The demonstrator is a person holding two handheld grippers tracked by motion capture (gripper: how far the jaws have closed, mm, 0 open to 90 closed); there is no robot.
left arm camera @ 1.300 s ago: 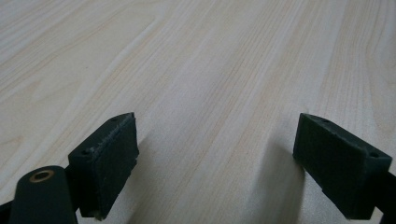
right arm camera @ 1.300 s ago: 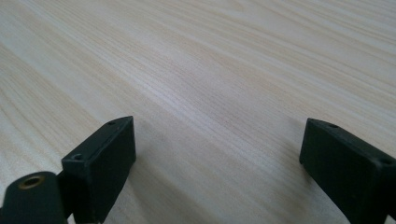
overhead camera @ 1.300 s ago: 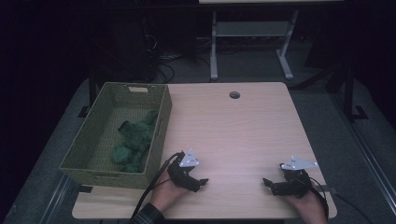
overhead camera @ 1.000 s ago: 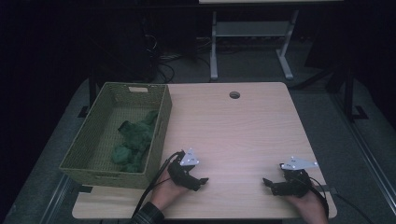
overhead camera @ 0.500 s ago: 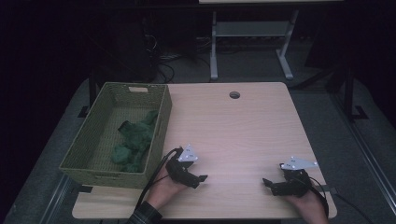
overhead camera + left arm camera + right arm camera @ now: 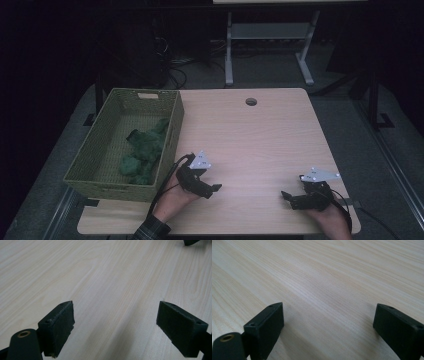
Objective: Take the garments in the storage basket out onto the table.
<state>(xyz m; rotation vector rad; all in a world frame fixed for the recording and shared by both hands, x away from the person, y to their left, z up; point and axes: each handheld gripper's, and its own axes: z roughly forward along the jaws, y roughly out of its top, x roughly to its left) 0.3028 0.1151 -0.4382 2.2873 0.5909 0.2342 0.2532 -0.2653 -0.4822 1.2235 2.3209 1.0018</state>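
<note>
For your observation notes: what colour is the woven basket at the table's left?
Olive green basket, clearest in the high view.

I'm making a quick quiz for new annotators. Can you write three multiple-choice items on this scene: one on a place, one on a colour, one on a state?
1. Where does the basket stand on the table?
A. left side
B. right side
C. centre

2. What colour is the cloth in the basket?
A. red
B. green
C. white

3. How do the left hand-held gripper jaws stand?
A. shut on cloth
B. shut, empty
C. open, empty

Answers: 1 A, the high view shows it at the left edge. 2 B, it lies dark green inside. 3 C, bare tabletop shows between the pads.
</note>
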